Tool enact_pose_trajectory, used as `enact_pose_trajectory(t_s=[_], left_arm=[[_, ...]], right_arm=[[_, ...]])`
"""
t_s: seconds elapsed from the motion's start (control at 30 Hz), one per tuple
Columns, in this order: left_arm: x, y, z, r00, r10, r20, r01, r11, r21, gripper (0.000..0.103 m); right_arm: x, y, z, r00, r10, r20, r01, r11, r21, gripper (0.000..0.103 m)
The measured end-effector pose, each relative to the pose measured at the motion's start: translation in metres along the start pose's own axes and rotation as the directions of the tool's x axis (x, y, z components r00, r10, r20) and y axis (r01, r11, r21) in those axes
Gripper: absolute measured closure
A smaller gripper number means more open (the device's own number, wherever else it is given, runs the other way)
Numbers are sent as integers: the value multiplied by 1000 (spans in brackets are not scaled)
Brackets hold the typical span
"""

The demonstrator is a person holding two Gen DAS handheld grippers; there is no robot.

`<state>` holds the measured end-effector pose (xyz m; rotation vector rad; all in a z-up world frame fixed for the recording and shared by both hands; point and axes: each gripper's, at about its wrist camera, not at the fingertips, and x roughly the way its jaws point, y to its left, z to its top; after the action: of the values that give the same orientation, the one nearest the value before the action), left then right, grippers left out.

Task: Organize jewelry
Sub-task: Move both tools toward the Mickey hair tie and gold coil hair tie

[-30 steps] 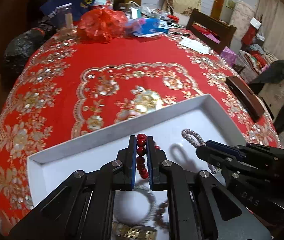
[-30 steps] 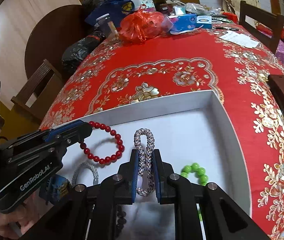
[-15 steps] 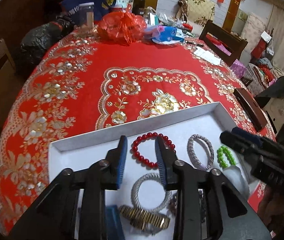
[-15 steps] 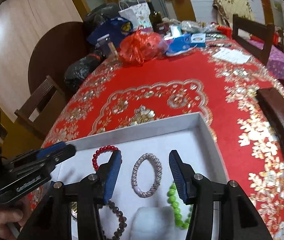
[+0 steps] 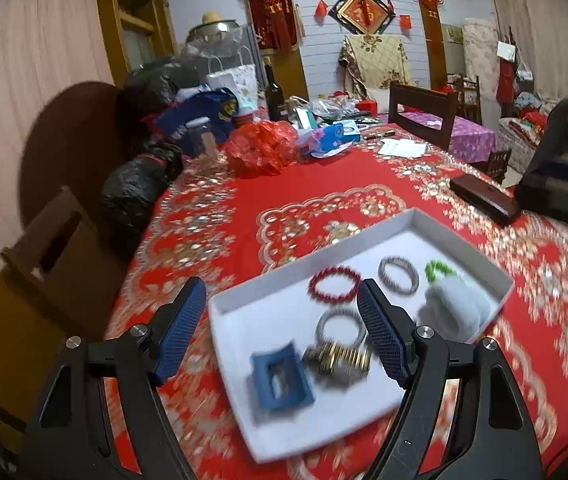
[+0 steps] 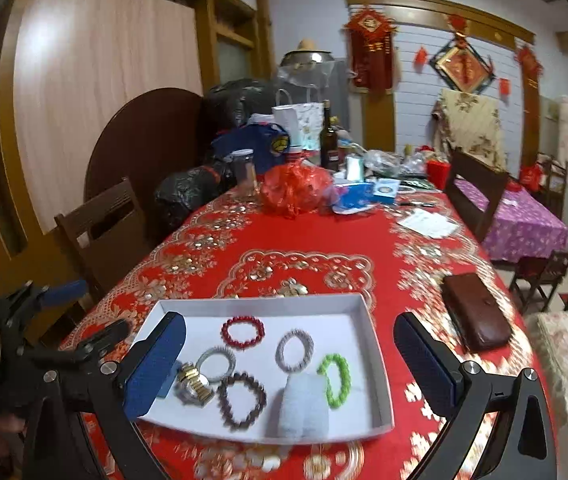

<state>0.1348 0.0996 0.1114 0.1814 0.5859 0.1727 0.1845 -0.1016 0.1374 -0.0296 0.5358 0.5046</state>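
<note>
A white tray (image 6: 375,344) (image 5: 244,332) lies on the red tablecloth. In it lie a red bead bracelet (image 6: 242,331) (image 5: 335,282), a silver braided bracelet (image 6: 294,350) (image 5: 398,274), a green bead bracelet (image 6: 335,380), a dark bead bracelet (image 6: 242,399), a grey ring bracelet (image 6: 216,364), a gold watch (image 6: 192,385) (image 5: 337,358), a blue box (image 5: 282,376) and a white cloth roll (image 6: 303,406). My left gripper (image 5: 284,330) is open and empty above the tray. My right gripper (image 6: 289,364) is open and empty, raised back from the tray.
A brown leather case (image 6: 475,322) lies right of the tray. A red plastic bag (image 6: 295,192), a bottle (image 6: 327,140) and clutter fill the table's far end. Wooden chairs (image 6: 104,232) stand at the left and far right.
Both grippers let go of their bracelets, opened wide and pulled up and back from the tray. The red and silver bracelets now lie flat in the tray.
</note>
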Motion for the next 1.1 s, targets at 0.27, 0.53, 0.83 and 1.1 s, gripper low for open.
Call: enact_pose_trajectory(t_s=[0.27,0.53,0.83,1.1], left_arm=[[-40,33,-67,999,-23,-31,19,991,-133,17],[-13,34,-136,963,-119,-240,51,961,-273,17],[-7,28,-172,936,-129,-327,30,956,-292,17],[-21,31,-188,934,-126,-336,37,965,-260,15]], right_arm=[[-31,-11,-51,983,-181,-41,182,983,20,0],[-35,-31,-99,973,-170,-157,181,982,59,0],[-28,-24,-166,918,-183,-352,193,981,-8,0],[-32,-50,-195,896,-185,-405,214,976,27,0]])
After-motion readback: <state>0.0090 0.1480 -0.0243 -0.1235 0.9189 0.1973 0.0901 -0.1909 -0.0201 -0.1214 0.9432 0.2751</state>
